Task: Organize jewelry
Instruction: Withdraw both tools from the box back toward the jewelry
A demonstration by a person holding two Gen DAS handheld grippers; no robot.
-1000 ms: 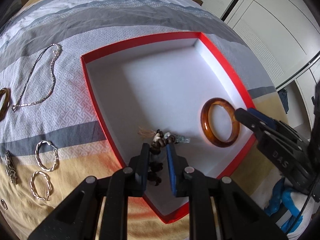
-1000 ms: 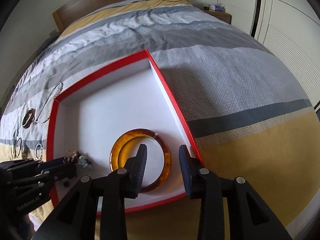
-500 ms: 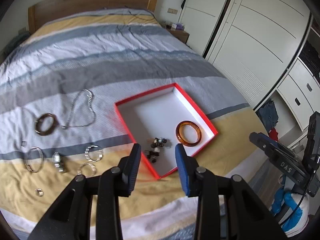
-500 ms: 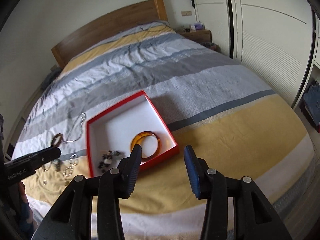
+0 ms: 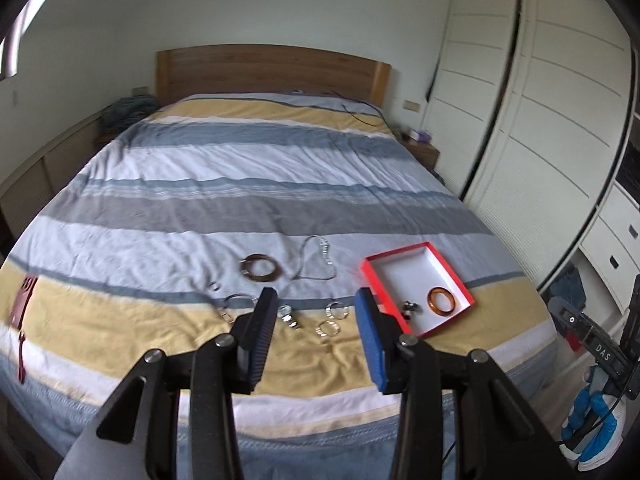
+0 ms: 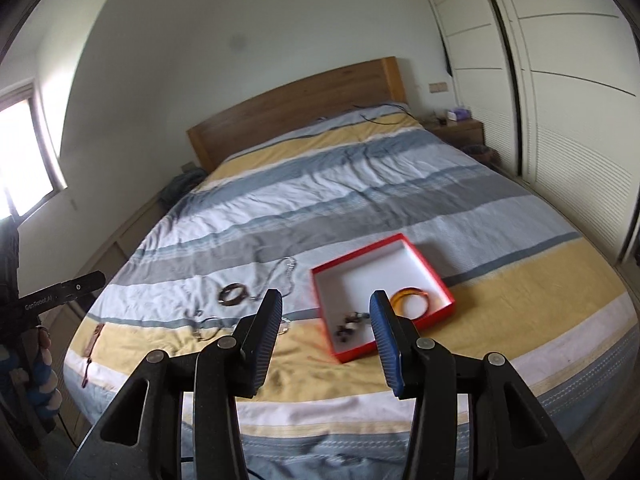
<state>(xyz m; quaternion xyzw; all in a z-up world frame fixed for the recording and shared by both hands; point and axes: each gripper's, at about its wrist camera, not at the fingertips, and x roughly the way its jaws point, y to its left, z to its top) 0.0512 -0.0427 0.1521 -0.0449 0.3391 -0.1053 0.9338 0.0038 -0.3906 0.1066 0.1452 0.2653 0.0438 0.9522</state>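
Overall, striped yellow-grey-white bed (image 5: 248,208), white wardrobe (image 5: 560,120); 1 red-rimmed white cardboard box (image 5: 402,261) holding 1 amber bangle (image 5: 441,300); left tool (image 5: 316,320) opening, right tool (image 6: 325,320) parted, both empty.

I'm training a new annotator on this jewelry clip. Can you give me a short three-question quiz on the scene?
1. True or false: the amber-coloured bangle lies inside the red-rimmed white box.
2. Which also lies in that box? A) silver chain necklace B) dark beaded bracelet C) dark brown bangle
3. Fill in: the left gripper and the right gripper each hold ____.

Key: 1 true; 2 B; 3 nothing (the left gripper's jaws are opening, with nothing between them).
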